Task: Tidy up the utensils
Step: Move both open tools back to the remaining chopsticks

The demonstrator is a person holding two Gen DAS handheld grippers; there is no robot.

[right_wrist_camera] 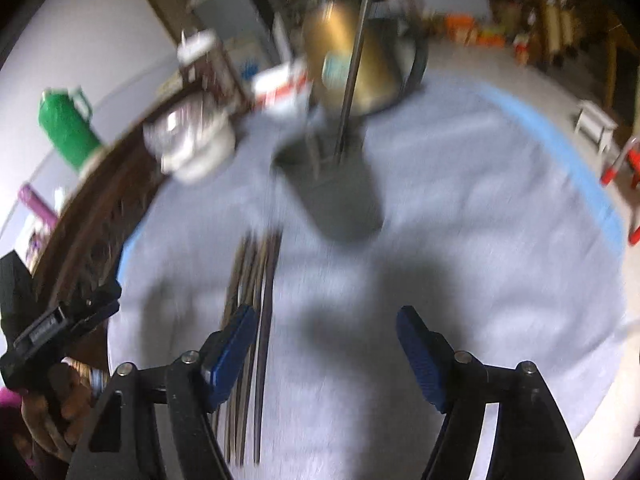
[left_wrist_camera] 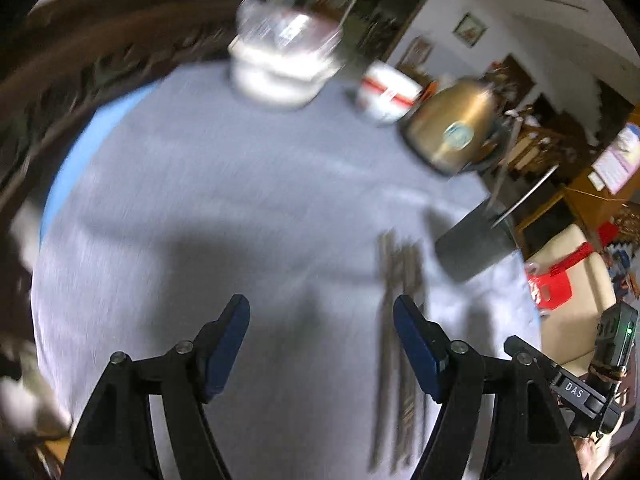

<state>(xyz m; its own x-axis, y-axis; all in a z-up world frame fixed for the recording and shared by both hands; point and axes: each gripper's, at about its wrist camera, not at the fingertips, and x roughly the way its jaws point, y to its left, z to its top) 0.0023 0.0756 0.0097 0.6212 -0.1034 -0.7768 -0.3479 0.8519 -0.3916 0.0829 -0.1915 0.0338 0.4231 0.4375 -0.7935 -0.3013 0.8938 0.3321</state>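
Note:
Several dark, thin utensils (left_wrist_camera: 400,264) lie side by side on the grey tablecloth (left_wrist_camera: 220,200). My left gripper (left_wrist_camera: 320,304) hangs open above bare cloth, its right finger over the near part of the bundle. In the right wrist view the same utensils (right_wrist_camera: 256,264) run under the left finger of my right gripper (right_wrist_camera: 327,314), which is open with nothing between its fingers. A grey holder cup (right_wrist_camera: 340,200) stands just beyond, with long sticks (right_wrist_camera: 354,72) upright in it; the holder (left_wrist_camera: 472,244) is at the right in the left wrist view. Both views are motion-blurred.
Behind the holder stand a gold kettle (left_wrist_camera: 452,128), a white cup with a red band (left_wrist_camera: 386,94) and a white lidded container (left_wrist_camera: 280,64). A carved wooden rail (left_wrist_camera: 80,60) borders the table's far left. A green flask (right_wrist_camera: 66,128) sits beyond it.

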